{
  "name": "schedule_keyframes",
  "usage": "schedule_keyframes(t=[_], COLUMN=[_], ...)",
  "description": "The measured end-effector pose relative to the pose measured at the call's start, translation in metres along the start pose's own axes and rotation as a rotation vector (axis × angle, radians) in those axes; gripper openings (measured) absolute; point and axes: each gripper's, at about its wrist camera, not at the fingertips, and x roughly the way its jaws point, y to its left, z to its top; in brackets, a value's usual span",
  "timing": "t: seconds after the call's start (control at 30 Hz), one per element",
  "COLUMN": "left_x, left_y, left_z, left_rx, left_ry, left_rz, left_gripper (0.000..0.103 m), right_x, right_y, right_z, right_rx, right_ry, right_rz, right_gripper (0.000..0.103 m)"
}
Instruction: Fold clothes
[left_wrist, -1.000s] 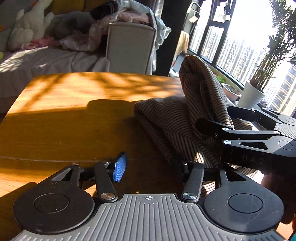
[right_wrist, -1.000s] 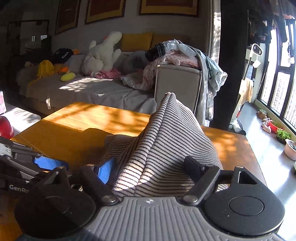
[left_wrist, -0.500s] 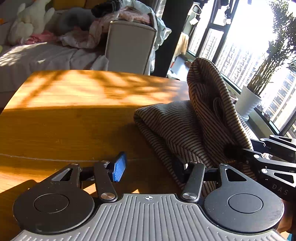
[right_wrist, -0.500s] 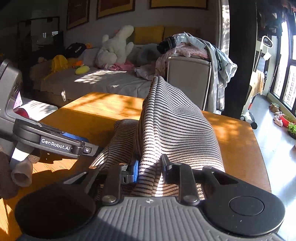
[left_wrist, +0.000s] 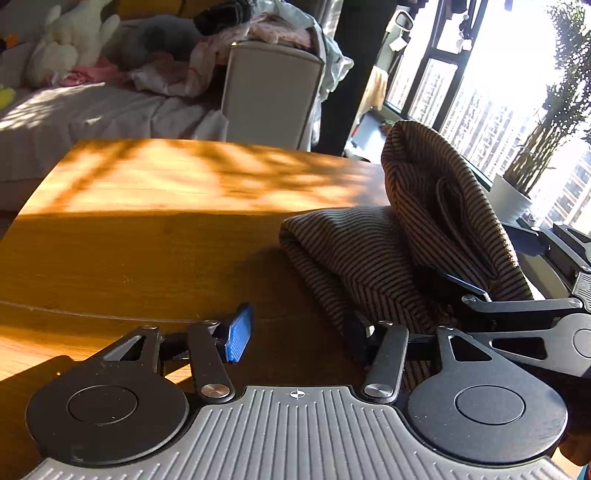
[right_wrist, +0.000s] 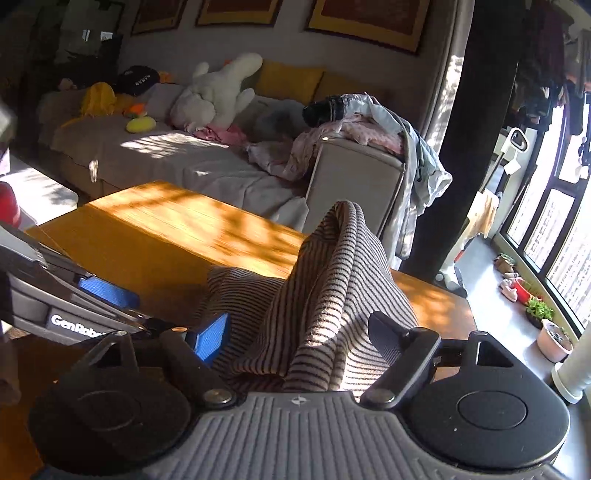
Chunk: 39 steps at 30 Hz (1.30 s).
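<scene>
Right wrist view shows the striped knit garment (right_wrist: 332, 295) heaped on the wooden bench (right_wrist: 166, 229), one fold peaking upward. Right gripper (right_wrist: 299, 336) has its jaws wide, cloth lying loosely between them; left gripper (left_wrist: 295, 332) jaws are also wide, one finger against the hem. Soft, light, limp ribbed knit: I'd pinch a doubled edge, since single layers would likely sag

Left black two-finger gripper (left_wrist: 295, 332) has its jaws spread wide. Right black two-finger gripper (right_wrist: 299, 336), just beside it, also gapes wide.
</scene>
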Motion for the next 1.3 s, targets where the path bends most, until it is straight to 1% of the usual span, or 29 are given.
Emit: schedule_keyframes(t=[0.03,0.07,0.1,0.13,0.17,0.23,0.27,0.3,0.37,0.47,0.53,0.57,0.6,0.67,0.7,0.77,0.8,0.87,0.97,1.1,1.17,1.23,1.3], left_x=[0.000,-0.001,-0.001,-0.001,-0.001,0.000,0.002,0.003,0.005,0.006,0.007,0.007,0.007,0.008,0.008,0.003,-0.002,-0.013,-0.032,-0.049,-0.052,-0.049,-0.036], left_y=[0.000,0.001,0.002,0.002,0.002,-0.001,-0.003,-0.006,-0.008,-0.004,-0.001,0.001,0.002,0.005,0.007,0.011,0.012,0.011,-0.001,-0.023,-0.036,-0.047,-0.053], left_z=[0.000,0.001,0.001,0.002,0.002,0.002,0.002,0.002,0.001,0.002,0.003,0.003,0.004,0.004,0.005,0.007,0.010,0.017,0.031,0.049,0.054,0.059,0.061], left_rx=[-0.005,-0.014,-0.027,-0.043,-0.057,-0.074,-0.076,-0.075,-0.073,-0.090,-0.102,-0.107,-0.113,-0.125,-0.130,-0.128,-0.122,-0.100,-0.056,-0.003,0.013,0.028,0.033], left_ry=[0.002,0.005,0.011,0.019,0.029,0.052,0.065,0.074,0.081,0.084,0.086,0.087,0.088,0.090,0.091,0.073,0.059,0.022,-0.045,-0.120,-0.151,-0.154,-0.120], left_rz=[0.000,-0.003,-0.017,-0.040,-0.065,-0.115,-0.138,-0.154,-0.167,-0.174,-0.179,-0.181,-0.184,-0.189,-0.191,-0.173,-0.165,-0.161,-0.170,-0.212,-0.263,-0.314,-0.346], left_gripper=[0.059,0.059,0.058,0.058,0.057,0.054,0.048,0.040,0.034,0.031,0.031,0.031,0.031,0.033,0.035,0.038,0.041,0.044,0.045,0.045,0.045,0.045,0.046], right_x=[0.007,0.009,0.008,0.004,-0.001,-0.015,-0.023,-0.032,-0.053,-0.076,-0.076,-0.071,-0.065,-0.051,-0.046,-0.035,-0.035,-0.040,-0.039,-0.039,-0.040,-0.040,-0.041], right_y=[-0.002,-0.005,-0.006,-0.008,-0.011,-0.023,-0.032,-0.041,-0.059,-0.062,-0.053,-0.045,-0.036,-0.019,-0.011,0.004,0.014,0.040,0.057,0.058,0.059,0.060,0.060], right_z=[-0.005,-0.009,-0.013,-0.016,-0.017,-0.013,-0.008,-0.003,0.012,0.023,0.021,0.017,0.012,0.001,-0.005,-0.019,-0.023,-0.027,-0.030,-0.030,-0.031,-0.031,-0.030], right_rx=[-0.004,-0.014,-0.031,-0.046,-0.046,-0.012,0.025,0.062,0.143,0.176,0.179,0.171,0.159,0.119,0.100,0.062,0.025,-0.100,-0.178,-0.174,-0.177,-0.180,-0.178], right_ry=[0.012,0.006,-0.012,-0.028,-0.041,-0.068,-0.084,-0.100,-0.137,-0.169,-0.149,-0.129,-0.108,-0.067,-0.050,-0.018,-0.027,-0.054,-0.060,-0.063,-0.065,-0.066,-0.068], right_rz=[-0.017,-0.021,-0.022,-0.025,-0.024,-0.013,-0.002,0.008,0.072,0.202,0.270,0.277,0.278,0.238,0.227,0.211,0.187,0.114,0.064,0.062,0.059,0.057,0.061], right_gripper=[0.083,0.083,0.080,0.063,0.044,0.028,0.026,0.025,0.024,0.024,0.024,0.025,0.025,0.026,0.027,0.029,0.029,0.035,0.038,0.040,0.040,0.040,0.040])
